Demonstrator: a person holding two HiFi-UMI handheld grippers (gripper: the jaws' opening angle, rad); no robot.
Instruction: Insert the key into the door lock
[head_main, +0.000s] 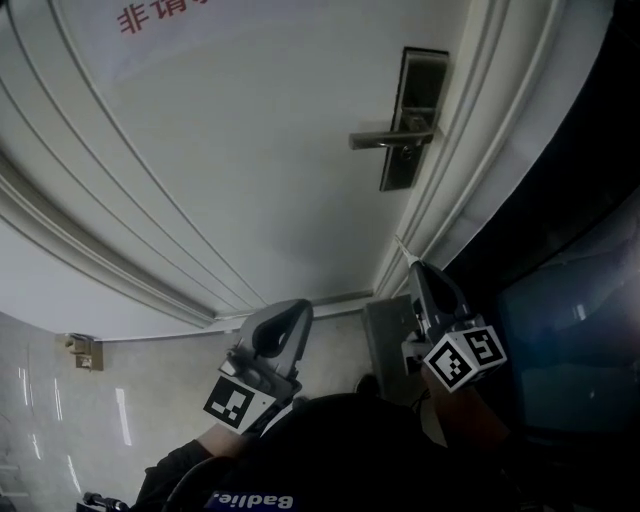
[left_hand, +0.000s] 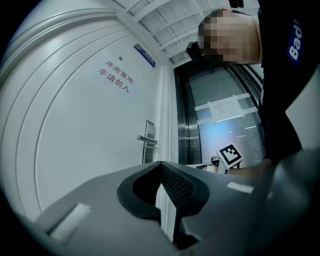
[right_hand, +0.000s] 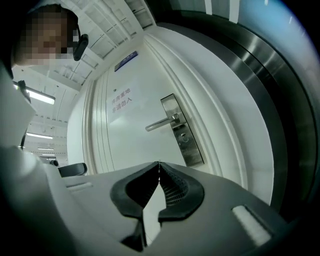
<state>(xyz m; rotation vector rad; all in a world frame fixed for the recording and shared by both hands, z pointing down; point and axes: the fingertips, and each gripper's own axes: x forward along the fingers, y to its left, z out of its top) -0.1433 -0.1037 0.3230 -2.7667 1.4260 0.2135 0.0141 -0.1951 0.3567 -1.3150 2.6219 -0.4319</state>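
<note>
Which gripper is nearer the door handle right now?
Right. The right gripper is just below the door handle, close to the door's latch-side edge. The left gripper is lower and further left in the head view, so it is farther from the handle.

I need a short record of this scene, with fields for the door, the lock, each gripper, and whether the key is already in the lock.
door: white door with a red printed sign
lock: metal plate with lever handle; keyhole below the lever, nothing in it
left gripper: shut, empty
right gripper: shut on a thin sliver, likely the key
key in lock: no, well apart from the plate
</note>
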